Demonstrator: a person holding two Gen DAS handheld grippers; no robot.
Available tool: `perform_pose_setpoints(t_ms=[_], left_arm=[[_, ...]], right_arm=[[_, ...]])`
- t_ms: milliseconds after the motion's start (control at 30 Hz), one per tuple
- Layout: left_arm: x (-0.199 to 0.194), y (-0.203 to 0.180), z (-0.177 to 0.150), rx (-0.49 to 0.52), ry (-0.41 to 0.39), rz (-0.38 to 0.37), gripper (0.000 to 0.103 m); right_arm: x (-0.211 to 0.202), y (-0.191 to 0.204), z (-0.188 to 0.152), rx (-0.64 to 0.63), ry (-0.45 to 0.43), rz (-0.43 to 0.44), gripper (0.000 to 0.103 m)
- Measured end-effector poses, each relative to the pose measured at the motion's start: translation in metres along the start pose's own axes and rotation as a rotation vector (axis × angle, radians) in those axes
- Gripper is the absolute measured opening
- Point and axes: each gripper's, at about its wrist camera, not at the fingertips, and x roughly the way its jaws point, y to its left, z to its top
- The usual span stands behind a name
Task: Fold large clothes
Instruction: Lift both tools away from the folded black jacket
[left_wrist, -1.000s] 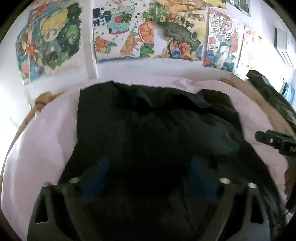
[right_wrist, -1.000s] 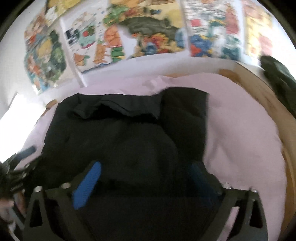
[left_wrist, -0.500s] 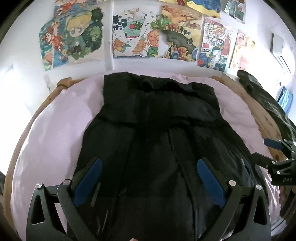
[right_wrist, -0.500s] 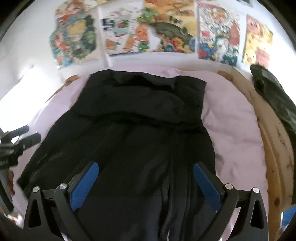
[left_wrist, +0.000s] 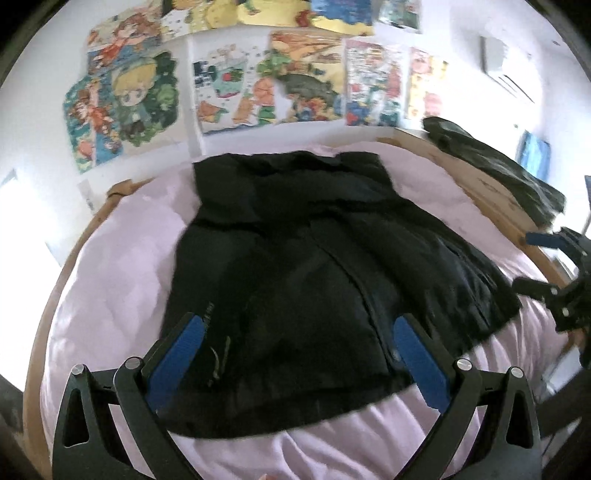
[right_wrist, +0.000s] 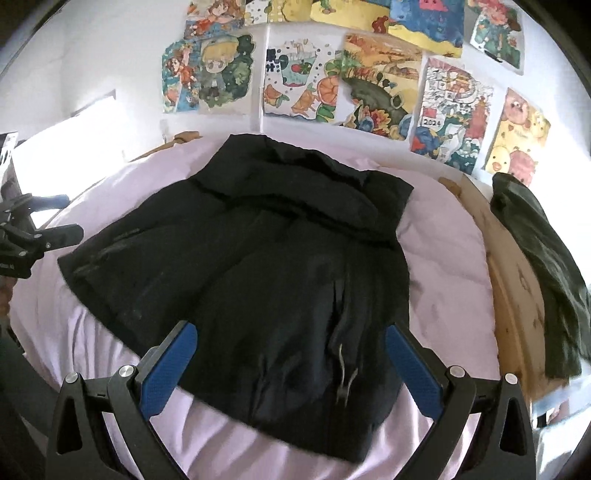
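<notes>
- Black jacket (left_wrist: 295, 280) lies spread flat on the pink sheet (left_wrist: 110, 295) of a bed with a wooden frame (left_wrist: 491, 199); its hem is toward the cameras and its collar end toward the wall.
- In the right wrist view, the jacket (right_wrist: 266, 258) shows a front zipper with a pull tab (right_wrist: 341, 373) near the hem; its seams and pockets are lost in the dark fabric.
- Left claw (left_wrist: 295, 365) hangs above the hem with its blue-padded fingers (left_wrist: 181, 354) spread wide, nothing between them.
- Right claw (right_wrist: 291, 365) is likewise wide apart and holds nothing, hovering over the zipper end.
- Each claw also appears at the edge of the other's view, cut off by the frame, so little of it can be made out.
- A dark green garment (right_wrist: 546, 273) drapes over the frame on the right, its lower end blurred.
- Colourful posters (right_wrist: 369, 81) cover the wall behind; their top row is cropped.
</notes>
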Motion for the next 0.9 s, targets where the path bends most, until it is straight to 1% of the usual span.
perform_pose_setpoints(t_ms=[100, 200, 333, 433, 567, 667, 733, 867, 900], left_arm=[[-0.001, -0.011, -0.014, 0.080, 0.004, 0.006, 0.101], [0.004, -0.019, -0.027, 0.160, 0.019, 0.004, 0.101], [0.011, -0.023, -0.043, 0.206, 0.044, -0.028, 0.101], [0.011, -0.025, -0.049, 0.225, 0.047, -0.047, 0.101], [0.008, -0.028, -0.052, 0.264, 0.039, -0.060, 0.101], [0.005, -0.032, -0.052, 0.301, 0.019, -0.050, 0.101], [0.002, -0.035, -0.051, 0.322, -0.006, -0.030, 0.101], [0.002, -0.033, -0.050, 0.366, -0.021, -0.046, 0.101], [0.004, -0.034, -0.052, 0.396, -0.016, -0.049, 0.101]], right_arm=[[-0.006, -0.002, -0.019, 0.016, 0.005, -0.007, 0.103], [-0.010, -0.003, -0.032, 0.013, 0.009, 0.006, 0.103], [-0.008, 0.005, -0.046, -0.070, 0.012, 0.014, 0.103], [-0.006, 0.012, -0.052, -0.118, 0.007, 0.018, 0.103], [-0.003, 0.011, -0.055, -0.125, 0.007, 0.034, 0.103], [-0.002, 0.012, -0.055, -0.124, 0.011, 0.040, 0.103], [0.000, 0.012, -0.056, -0.124, 0.012, 0.043, 0.103], [0.004, 0.015, -0.058, -0.140, 0.023, 0.057, 0.103], [0.006, 0.015, -0.060, -0.148, 0.033, 0.061, 0.103]])
